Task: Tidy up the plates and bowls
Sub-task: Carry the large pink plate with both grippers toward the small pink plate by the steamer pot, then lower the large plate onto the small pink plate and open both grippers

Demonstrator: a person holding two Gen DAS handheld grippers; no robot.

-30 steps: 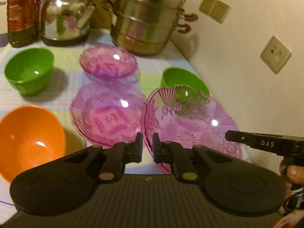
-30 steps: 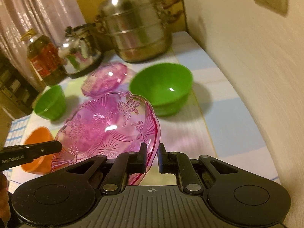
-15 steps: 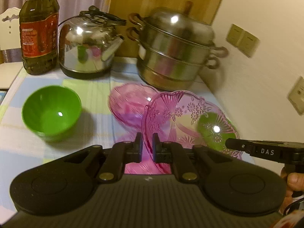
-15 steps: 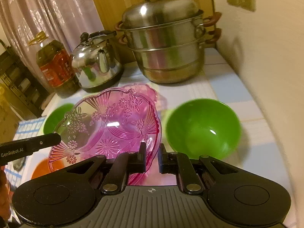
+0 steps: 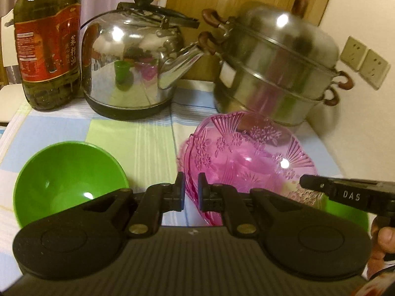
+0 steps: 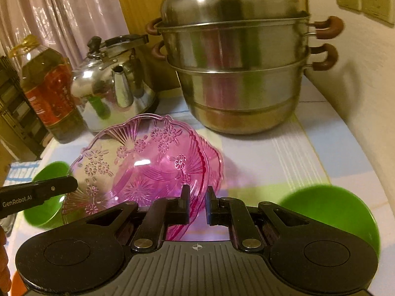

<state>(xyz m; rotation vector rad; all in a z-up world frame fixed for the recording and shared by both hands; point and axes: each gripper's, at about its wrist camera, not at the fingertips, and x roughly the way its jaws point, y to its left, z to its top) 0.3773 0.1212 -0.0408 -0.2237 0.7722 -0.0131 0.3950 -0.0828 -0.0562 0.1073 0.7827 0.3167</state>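
Note:
A clear pink plate [image 5: 246, 157] with a pressed flower pattern hangs tilted above the checked tablecloth. My left gripper [image 5: 191, 190] is shut on its near left rim. In the right wrist view the same pink plate [image 6: 138, 162] has my right gripper [image 6: 197, 202] shut on its right rim. A second pink dish [image 6: 214, 160] lies right behind and under it; I cannot tell whether they touch. One green bowl [image 5: 66, 180] sits to the left, and another green bowl [image 6: 330, 212] to the right.
A steel steamer pot [image 5: 276, 69], a steel kettle [image 5: 130, 69] and an oil bottle [image 5: 47, 42] line the back of the table. The wall with sockets [image 5: 363, 59] runs close along the right. A person's fingers [image 5: 385, 236] hold the right gripper.
Both grippers carried the pink plate toward the back of the table, past the large pink dish and orange bowl. It now hangs over the far pink dish, near pot and kettle.

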